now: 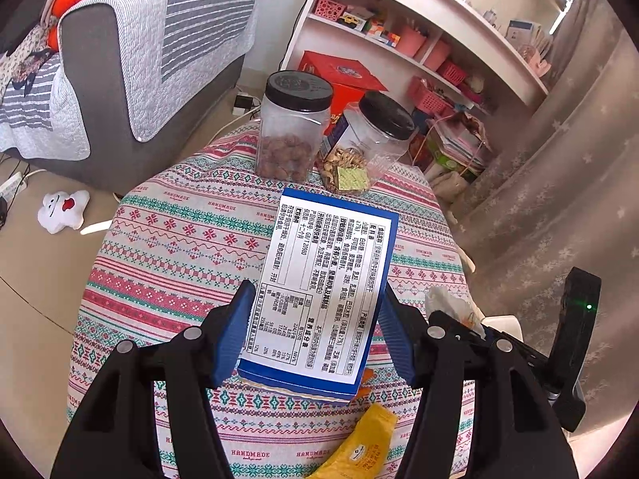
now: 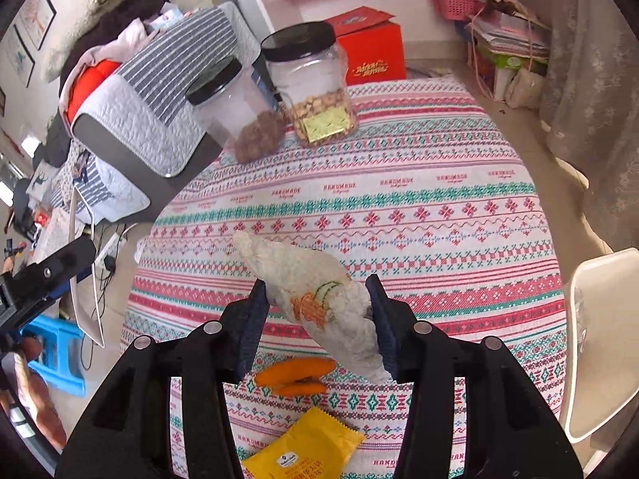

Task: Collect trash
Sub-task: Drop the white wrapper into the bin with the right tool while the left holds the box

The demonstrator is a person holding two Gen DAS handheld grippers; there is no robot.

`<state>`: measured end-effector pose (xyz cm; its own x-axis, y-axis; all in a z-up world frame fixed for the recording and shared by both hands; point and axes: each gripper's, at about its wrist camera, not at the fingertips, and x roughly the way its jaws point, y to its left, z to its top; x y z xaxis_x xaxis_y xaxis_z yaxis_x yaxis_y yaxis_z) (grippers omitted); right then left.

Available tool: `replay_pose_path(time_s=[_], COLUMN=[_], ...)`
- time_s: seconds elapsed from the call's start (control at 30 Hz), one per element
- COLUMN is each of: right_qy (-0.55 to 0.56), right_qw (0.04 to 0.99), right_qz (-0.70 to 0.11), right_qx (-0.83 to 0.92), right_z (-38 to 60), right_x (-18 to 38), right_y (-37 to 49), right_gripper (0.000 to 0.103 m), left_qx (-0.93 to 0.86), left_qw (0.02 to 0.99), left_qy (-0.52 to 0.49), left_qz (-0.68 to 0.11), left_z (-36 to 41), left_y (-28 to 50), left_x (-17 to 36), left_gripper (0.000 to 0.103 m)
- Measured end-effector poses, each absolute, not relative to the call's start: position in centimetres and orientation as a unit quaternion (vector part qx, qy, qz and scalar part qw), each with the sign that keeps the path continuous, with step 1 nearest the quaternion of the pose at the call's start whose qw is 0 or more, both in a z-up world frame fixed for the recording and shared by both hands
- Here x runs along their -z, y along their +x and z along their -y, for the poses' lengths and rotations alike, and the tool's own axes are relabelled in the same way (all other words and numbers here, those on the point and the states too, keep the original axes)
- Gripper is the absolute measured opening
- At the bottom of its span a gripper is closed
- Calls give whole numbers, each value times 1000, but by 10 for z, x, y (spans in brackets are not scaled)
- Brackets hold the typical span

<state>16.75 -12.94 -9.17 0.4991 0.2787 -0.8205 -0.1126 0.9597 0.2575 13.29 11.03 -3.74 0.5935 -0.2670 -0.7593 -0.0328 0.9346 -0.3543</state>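
Observation:
In the left wrist view my left gripper (image 1: 316,299) is shut on a blue carton (image 1: 319,247) with a white printed label, lifted over the patterned tablecloth (image 1: 167,263). My right gripper (image 2: 317,291) is shut on a crumpled white paper napkin (image 2: 295,275) with an orange print, raised above the table. That napkin (image 1: 449,307) also shows at the right edge of the left wrist view. Below the grippers, a yellow snack wrapper (image 2: 303,451) and orange peel pieces (image 2: 295,375) lie on the cloth near the front edge.
Two clear jars with black lids, one of brown nuts (image 2: 235,111) and one of pale nuts (image 2: 315,88), stand at the table's far side. A grey sofa (image 1: 120,80) is at the left, a white shelf (image 1: 419,40) behind, a white chair (image 2: 599,339) at the right.

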Motion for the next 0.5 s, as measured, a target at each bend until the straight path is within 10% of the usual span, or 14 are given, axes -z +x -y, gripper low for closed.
replay_pose_path(time_s=[0.5], right_qy=[70], right_qw=[942], right_qz=[-327], right_qx=[17], right_z=[171], right_x=[42], right_y=[139], right_gripper=[47], left_qx=[56], left_qw=[925], left_qy=[-133], left_qz=[-351], left_z=[-57], left_y=[122], left_x=[10], left_gripper=[60])
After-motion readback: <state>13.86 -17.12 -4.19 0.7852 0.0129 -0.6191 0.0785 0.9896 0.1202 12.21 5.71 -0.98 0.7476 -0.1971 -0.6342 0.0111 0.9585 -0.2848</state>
